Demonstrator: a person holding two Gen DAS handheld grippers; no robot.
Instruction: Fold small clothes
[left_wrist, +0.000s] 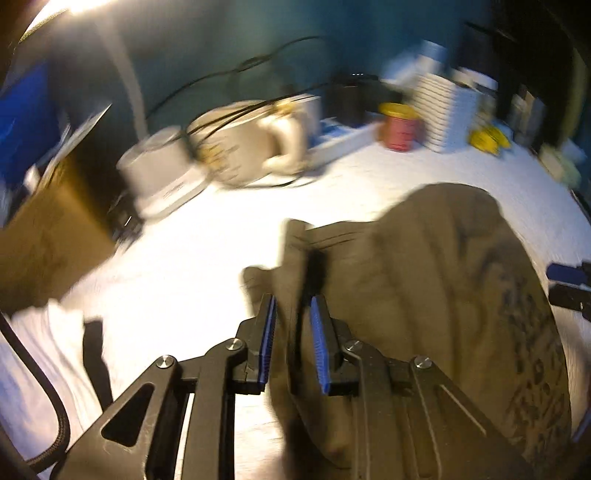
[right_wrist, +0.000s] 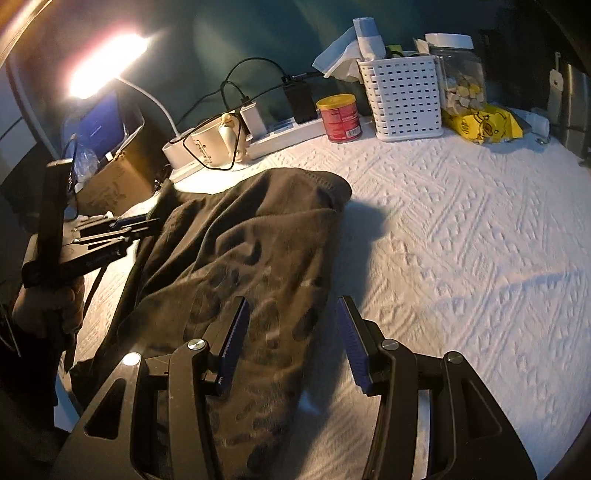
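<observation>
- The right gripper (right_wrist: 291, 314) stands wide, its blue pads either side of the near edge of the brown garment (right_wrist: 236, 258), clamping nothing.
- The left gripper (left_wrist: 293, 310) is narrow, a fold of the brown garment (left_wrist: 424, 295) pinched between its pads.
- The garment lies rumpled on the white textured cloth (right_wrist: 461, 240), partly lifted at its left side.
- Farther back stand a red tin (right_wrist: 340, 118), a white basket (right_wrist: 406, 99) and a cream mug (right_wrist: 210, 144).

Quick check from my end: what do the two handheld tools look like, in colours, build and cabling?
Both match: the left tool and right tool have black angular linkage arms with silver pivot bolts, and ribbed blue pads lining the fingers. A black braided cable runs beside the left one.
</observation>
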